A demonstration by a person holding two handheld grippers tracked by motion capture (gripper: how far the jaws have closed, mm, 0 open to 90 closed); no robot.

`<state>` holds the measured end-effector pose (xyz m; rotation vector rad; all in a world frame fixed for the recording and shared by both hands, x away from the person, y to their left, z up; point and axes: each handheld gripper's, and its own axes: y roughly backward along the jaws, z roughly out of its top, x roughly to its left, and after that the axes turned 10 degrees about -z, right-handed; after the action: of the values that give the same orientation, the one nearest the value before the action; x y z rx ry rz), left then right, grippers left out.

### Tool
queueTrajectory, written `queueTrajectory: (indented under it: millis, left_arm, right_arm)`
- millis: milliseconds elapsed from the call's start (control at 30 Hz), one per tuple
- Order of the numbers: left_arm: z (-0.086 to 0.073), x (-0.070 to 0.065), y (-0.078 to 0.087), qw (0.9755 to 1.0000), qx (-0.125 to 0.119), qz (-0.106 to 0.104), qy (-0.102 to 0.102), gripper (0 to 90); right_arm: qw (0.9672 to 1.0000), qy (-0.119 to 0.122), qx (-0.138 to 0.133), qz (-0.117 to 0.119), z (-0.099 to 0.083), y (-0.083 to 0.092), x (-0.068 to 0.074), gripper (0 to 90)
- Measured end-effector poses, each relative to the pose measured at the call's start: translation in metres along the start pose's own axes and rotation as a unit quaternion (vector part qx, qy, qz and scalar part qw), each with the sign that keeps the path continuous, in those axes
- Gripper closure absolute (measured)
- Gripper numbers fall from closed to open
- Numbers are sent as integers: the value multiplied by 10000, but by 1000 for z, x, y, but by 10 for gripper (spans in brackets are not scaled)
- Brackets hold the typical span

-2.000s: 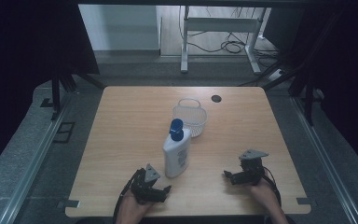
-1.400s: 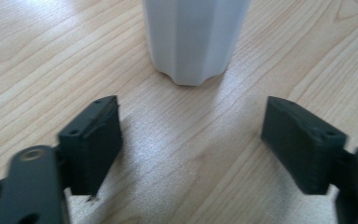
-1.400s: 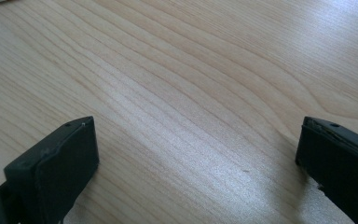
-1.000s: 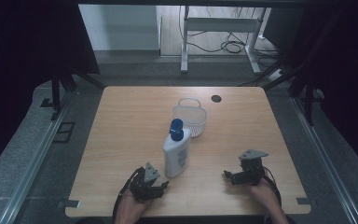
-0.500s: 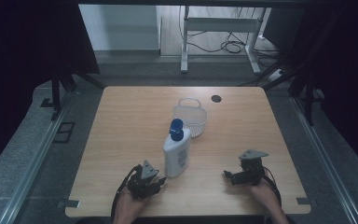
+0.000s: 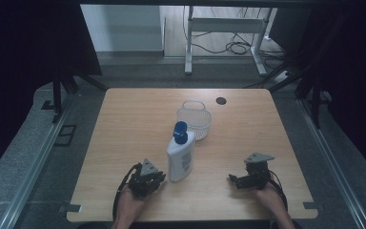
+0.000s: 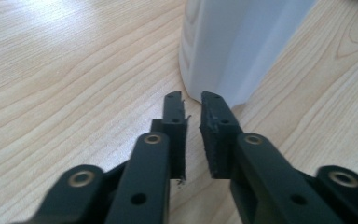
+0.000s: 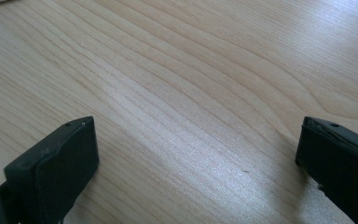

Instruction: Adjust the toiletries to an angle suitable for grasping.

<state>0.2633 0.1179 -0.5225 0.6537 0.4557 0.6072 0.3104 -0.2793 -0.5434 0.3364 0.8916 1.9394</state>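
Note:
A white bottle (image 6: 180, 155) with a blue cap stands upright near the middle of the wooden table (image 6: 124, 124). My left gripper (image 6: 159, 177) lies on the table just left of the bottle's base, pointing at it. In the left gripper view its jaws have just been closing. The left gripper (image 7: 192, 100) now has only a thin slit between the pads, with nothing in it, and its tips stop just short of the bottle (image 7: 233, 46). My right gripper (image 6: 233, 180) rests at the front right, apart from the bottle. The right gripper (image 8: 196, 140) stands wide open over bare wood.
A clear mesh basket (image 6: 198, 129) stands just behind the bottle. A dark round cable hole (image 6: 220, 100) sits near the far edge. Beyond the table are a grey floor, a white frame and cables.
The left gripper's jaws have drawn together beside the bottle's base. The right gripper and the bottle have stayed where they were.

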Motion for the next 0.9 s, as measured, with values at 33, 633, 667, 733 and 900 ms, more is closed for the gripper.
queueTrajectory:
  millis: [33, 633, 667, 733, 900]
  left_arm:
    - [1, 1, -1, 10000, -10, 8, 2, 845]
    - [11, 17, -13, 9997, -139, -68, 168, 892]
    - [11, 18, -15, 9997, -145, -62, 167, 891]
    - [13, 19, -17, 9998, -110, -56, 158, 891]
    - [14, 19, -23, 9999, -51, -69, 142, 892]
  right_arm:
    - [10000, -2, 2, 3, 0, 0, 0, 0]
    - [10000, 1, -1, 7, 1, -1, 0, 0]
    - [10000, 3, -2, 7, 1, -1, 0, 0]
    - [10000, 4, -2, 7, 1, -1, 0, 0]
    - [10000, 4, -3, 7, 1, -1, 0, 0]
